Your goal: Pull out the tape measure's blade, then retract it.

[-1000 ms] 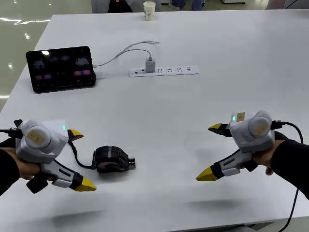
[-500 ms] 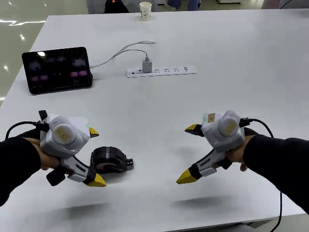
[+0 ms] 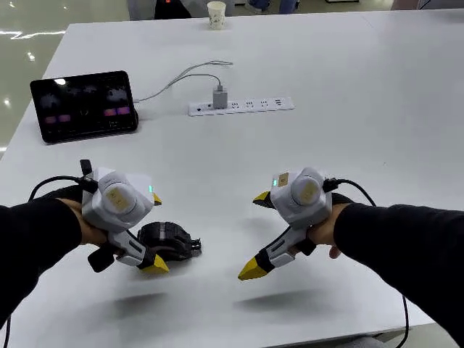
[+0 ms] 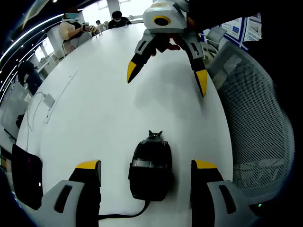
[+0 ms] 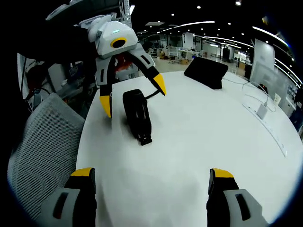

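Observation:
A black tape measure (image 3: pixel 170 241) lies on the white table (image 3: pixel 312 145), its blade drawn in and a black cord trailing from its back. My left gripper (image 3: pixel 156 232) is open, and its yellow-tipped jaws stand one on each side of the case without touching it. From the left gripper view the tape measure (image 4: pixel 151 168) sits between the jaws of the left gripper (image 4: pixel 146 165), its hook end pointing away toward the right gripper (image 4: pixel 167 76). My right gripper (image 3: pixel 255 233) hangs open a short way right of the case, holding nothing. The right gripper view has the tape measure (image 5: pixel 137 116) ahead of the right gripper (image 5: pixel 151 173), under the left gripper (image 5: pixel 133 94).
A dark tablet (image 3: pixel 83 105) stands at the far left. A white power strip (image 3: pixel 241 106) with a plugged charger and cable lies mid-table, and a paper cup (image 3: pixel 216 14) stands at the far edge. A grey mesh chair (image 4: pixel 255 118) is beside the table's near edge.
My left gripper has moved right until its jaws straddle the tape measure. My right gripper has moved left, closer to the case. The tape measure has not moved.

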